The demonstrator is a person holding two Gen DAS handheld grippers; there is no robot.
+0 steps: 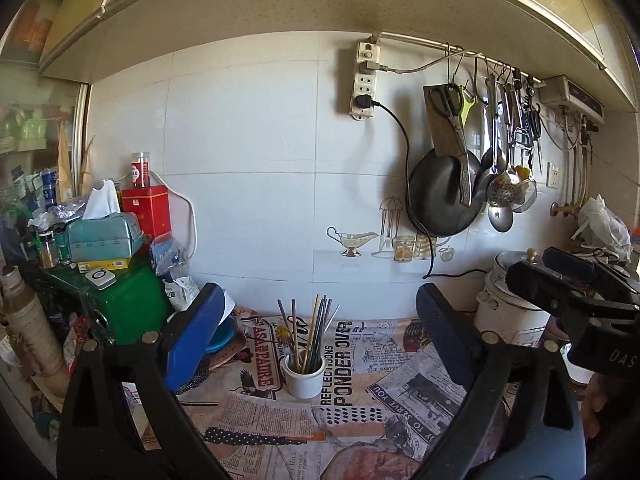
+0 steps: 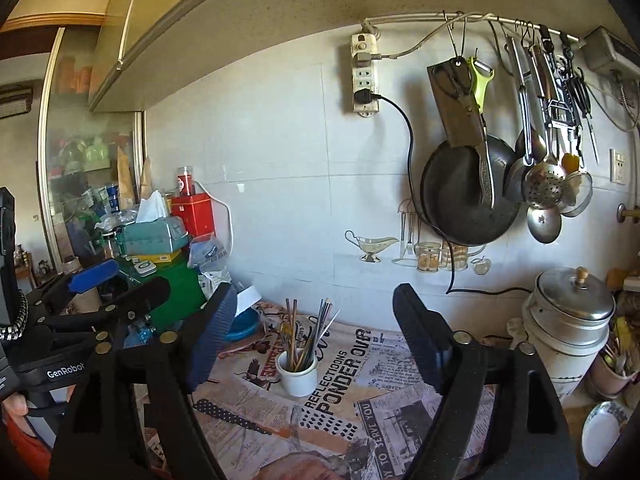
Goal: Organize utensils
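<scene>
We hold the left hand-held gripper (image 1: 320,340) and the right hand-held gripper (image 2: 314,336) with jaws apart and empty, the white cup (image 1: 303,376) of upright chopsticks (image 1: 310,332) standing on the tabletop (image 1: 360,412) ahead and below, centred between the left one's fingers.

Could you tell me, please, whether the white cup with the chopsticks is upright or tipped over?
Upright: the white cup stands on its base on the newspaper-print cloth, with the chopsticks rising out of its open top.
</scene>
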